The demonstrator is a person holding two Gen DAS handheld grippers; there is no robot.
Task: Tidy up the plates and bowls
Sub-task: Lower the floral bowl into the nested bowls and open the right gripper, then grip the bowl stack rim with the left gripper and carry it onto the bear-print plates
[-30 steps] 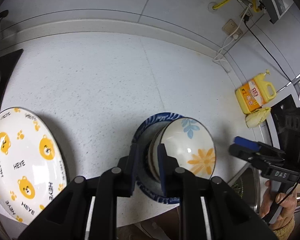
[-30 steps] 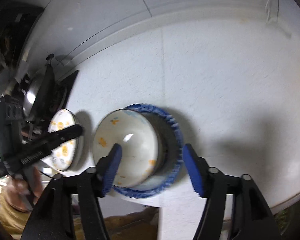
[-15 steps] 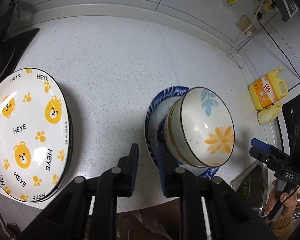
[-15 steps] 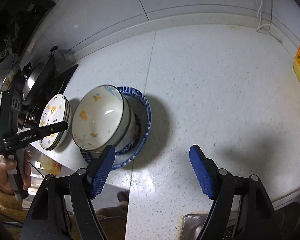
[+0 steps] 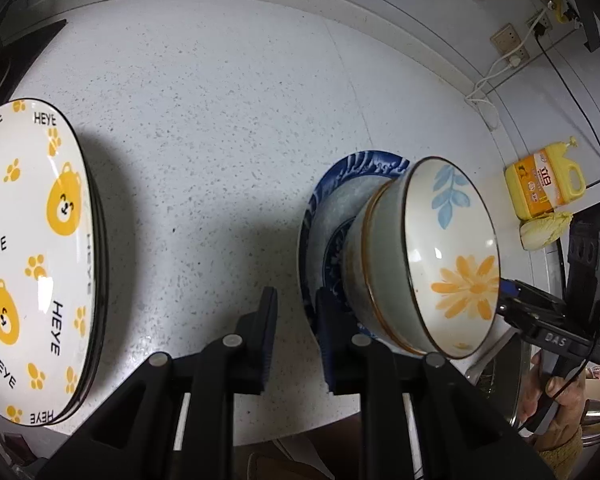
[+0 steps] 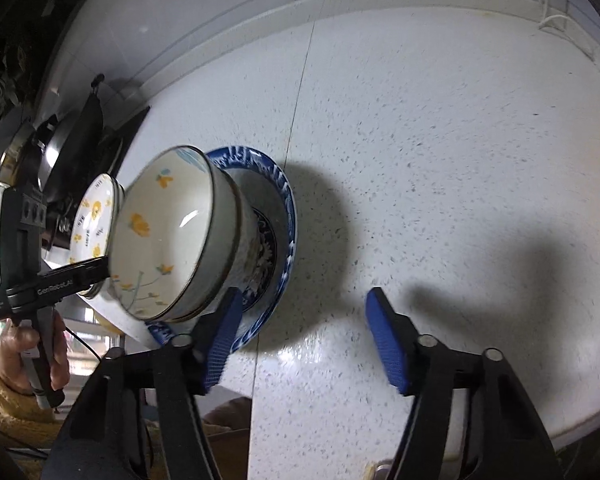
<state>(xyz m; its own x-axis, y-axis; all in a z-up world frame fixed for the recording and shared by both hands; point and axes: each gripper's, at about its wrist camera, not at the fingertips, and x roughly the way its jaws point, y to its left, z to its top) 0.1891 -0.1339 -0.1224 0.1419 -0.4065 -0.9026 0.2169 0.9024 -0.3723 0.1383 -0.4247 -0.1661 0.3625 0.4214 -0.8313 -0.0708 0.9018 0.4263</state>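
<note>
Right wrist view, right tool [image 6: 303, 300] spread (just closing, empty), left tool [image 5: 296, 308] narrowly parted beside stacked bowls [image 6: 172, 232].

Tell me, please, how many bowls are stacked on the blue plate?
2: a flowered bowl nested in a second bowl, both on the blue plate. More could be hidden inside.

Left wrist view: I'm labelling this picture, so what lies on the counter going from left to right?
Bear-print plates → blue-rimmed plate → flower bowls stacked on it → yellow detergent bottle.
</note>
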